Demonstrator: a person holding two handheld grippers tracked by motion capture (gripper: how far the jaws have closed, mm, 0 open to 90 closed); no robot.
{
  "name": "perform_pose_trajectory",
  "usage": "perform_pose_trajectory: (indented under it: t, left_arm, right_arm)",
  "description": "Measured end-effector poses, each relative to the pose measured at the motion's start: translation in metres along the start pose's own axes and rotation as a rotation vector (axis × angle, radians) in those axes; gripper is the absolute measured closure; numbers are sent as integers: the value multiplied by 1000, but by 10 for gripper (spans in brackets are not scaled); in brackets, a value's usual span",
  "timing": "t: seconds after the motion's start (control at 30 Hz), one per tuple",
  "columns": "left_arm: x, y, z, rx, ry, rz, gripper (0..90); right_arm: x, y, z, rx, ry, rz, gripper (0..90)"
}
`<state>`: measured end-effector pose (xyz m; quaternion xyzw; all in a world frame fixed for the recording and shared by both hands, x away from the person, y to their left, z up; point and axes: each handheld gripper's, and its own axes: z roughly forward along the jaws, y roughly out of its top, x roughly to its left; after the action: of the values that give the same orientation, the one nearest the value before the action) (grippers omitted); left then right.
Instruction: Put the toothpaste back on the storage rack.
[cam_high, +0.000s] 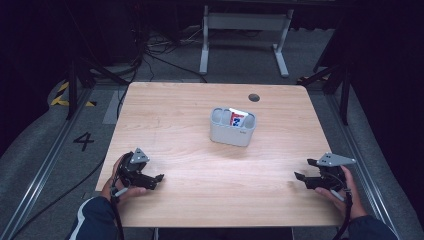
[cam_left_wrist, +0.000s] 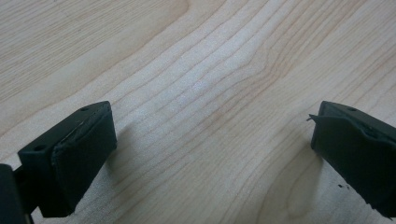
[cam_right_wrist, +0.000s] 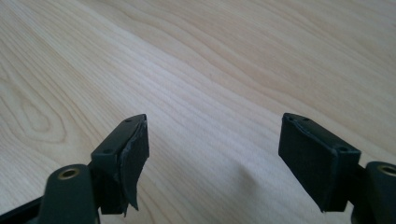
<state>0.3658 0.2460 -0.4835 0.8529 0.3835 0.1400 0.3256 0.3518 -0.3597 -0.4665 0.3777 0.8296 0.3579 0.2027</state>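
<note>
A grey divided holder (cam_high: 232, 131) stands near the middle of the wooden table (cam_high: 170, 115). A white pack with red and blue print (cam_high: 237, 118) sticks up from one of its compartments. My left gripper (cam_high: 157, 180) rests low at the front left of the table, held in a hand, and its jaws stand wide apart over bare wood (cam_left_wrist: 212, 140). Held at the front right, my right gripper (cam_high: 304, 168) points toward the table's middle. Its jaws are open with nothing between them (cam_right_wrist: 215, 144). Both grippers are far from the holder.
A dark round hole (cam_high: 254, 97) sits in the tabletop near the far edge. Behind the table stand a white frame (cam_high: 245, 30) and loose cables (cam_high: 150, 55) on the floor. Metal rails (cam_high: 45, 160) run along both sides.
</note>
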Motion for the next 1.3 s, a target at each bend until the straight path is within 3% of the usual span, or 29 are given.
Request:
perform_pose_trajectory:
  t: [0.1,0.3,0.4,1.3]
  left_arm:
    - [0,1,0,5,-2,3,2]
    - [0,1,0,6,-4,2,2]
    - [0,1,0,7,-3,-2,2]
    - [-1,1,1,2,6,-5,2]
  right_arm:
    - [-3,-10,-2,-12,11,51,239]
    - [-7,-24,-1,27,-20,90,205]
    - [-10,-28,-1,12,-15,115,192]
    - [-10,-27,1,16,-23,119,176]
